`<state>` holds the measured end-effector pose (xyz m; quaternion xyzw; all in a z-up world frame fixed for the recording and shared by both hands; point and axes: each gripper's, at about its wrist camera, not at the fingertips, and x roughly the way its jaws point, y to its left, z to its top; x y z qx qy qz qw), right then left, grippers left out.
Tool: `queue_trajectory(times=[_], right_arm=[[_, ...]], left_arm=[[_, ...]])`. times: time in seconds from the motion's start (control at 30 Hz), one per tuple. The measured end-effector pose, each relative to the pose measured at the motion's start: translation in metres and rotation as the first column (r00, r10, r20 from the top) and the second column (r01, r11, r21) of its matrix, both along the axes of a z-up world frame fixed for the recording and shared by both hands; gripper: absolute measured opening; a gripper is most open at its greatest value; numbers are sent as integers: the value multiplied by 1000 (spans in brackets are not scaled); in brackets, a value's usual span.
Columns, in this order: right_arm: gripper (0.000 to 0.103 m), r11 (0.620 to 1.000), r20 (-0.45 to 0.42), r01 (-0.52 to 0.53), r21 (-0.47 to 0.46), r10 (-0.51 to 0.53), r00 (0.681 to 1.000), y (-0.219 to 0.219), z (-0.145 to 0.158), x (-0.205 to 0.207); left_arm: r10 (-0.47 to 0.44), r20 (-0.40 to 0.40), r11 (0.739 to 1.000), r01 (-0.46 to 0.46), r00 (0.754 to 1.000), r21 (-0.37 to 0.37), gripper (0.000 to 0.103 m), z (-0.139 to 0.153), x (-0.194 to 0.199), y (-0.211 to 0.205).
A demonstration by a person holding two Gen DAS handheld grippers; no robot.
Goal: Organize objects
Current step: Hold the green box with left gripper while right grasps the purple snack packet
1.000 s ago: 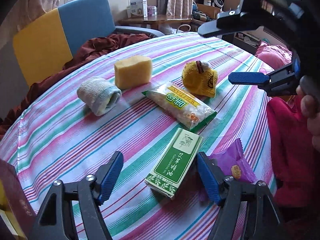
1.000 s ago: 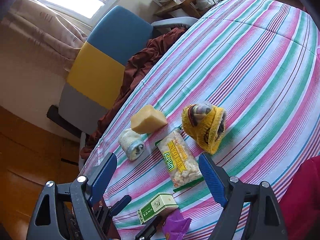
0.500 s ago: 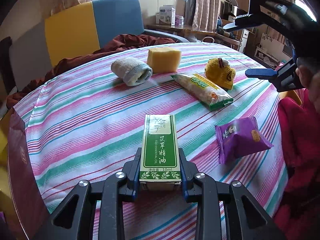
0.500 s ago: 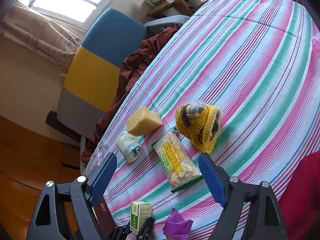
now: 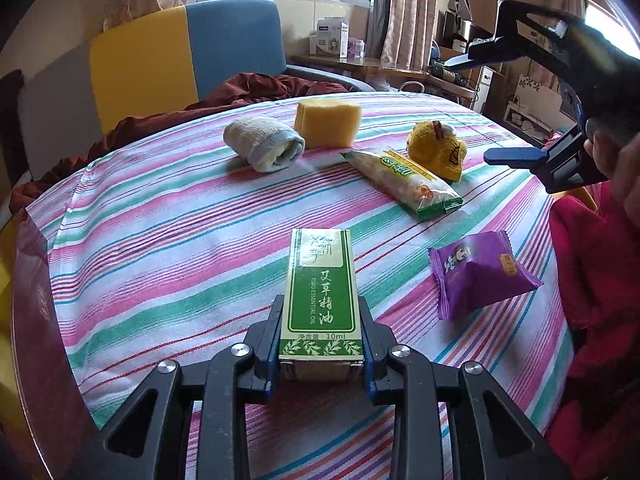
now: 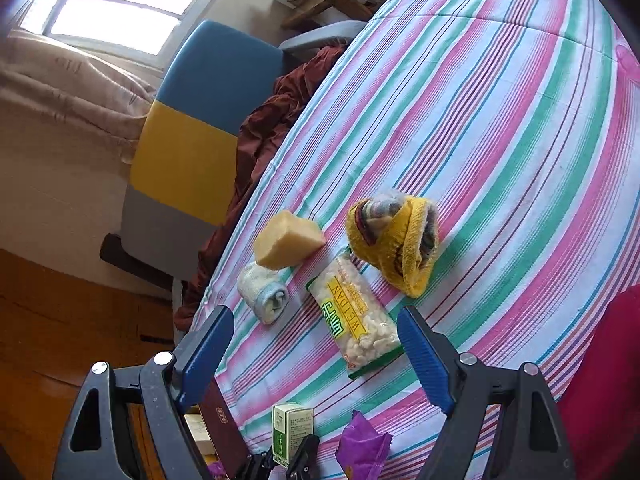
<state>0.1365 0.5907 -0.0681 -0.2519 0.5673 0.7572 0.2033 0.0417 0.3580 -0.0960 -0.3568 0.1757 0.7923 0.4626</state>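
Where blue pads meet, the left hand-held gripper (image 5: 321, 354) clamps the green box (image 5: 321, 296).

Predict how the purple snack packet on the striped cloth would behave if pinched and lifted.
The purple snack packet looks puffed with air, so it is probably light and would squash under pressure. Its glossy wrapper may slip. Flat-bottomed and crimped at the ends, it seems unlikely to roll.
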Motion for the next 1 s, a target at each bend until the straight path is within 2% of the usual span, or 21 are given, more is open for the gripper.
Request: queue_trajectory(times=[0.13,0.3,0.4,0.47,0.53,0.6,0.67,0.73,0.87,0.93,1.0], right_arm=[[85,999,48,-40,11,40,998,-3,-2,-8],[85,997,63,-78,-12,78,995,-3,-7,-12],[85,987,103,-158,-29,160,982,-8,-10,-23],[85,963,161,-264,-54,270,949,-15,-14,-38],[85,916,269,-398,-44,395,879,-29,-14,-57],[85,840,395,-543,-11,503,769,-47,-10,-71],[85,760,505,-649,17,554,662,-63,-8,-76],[85,695,548,-719,11,597,585,-72,-9,-76],[85,581,607,-813,25,638,475,-89,-7,-79],[85,535,631,-844,38,642,436,-97,-5,-82],[85,474,665,-879,49,641,383,-107,-4,-87]], left_arm=[[-1,15,1000,0,1000,11,31,-1,-2,-1],[-1,28,1000,0,1000,20,31,-1,-3,-1],[-2,34,1000,1,999,24,31,-1,-4,-1],[-3,38,1000,2,999,27,31,-2,-5,-1],[-4,43,1000,2,999,30,31,-3,-5,-2],[-4,49,999,2,999,34,31,-3,-6,-2],[-5,58,999,2,998,39,31,-3,-8,-2],[-6,66,999,3,998,43,32,-3,-9,-2],[-7,74,999,4,997,49,32,-3,-11,-3],[-7,75,999,4,997,49,32,-3,-11,-3],[-8,77,999,4,997,50,32,-3,-11,-3]])
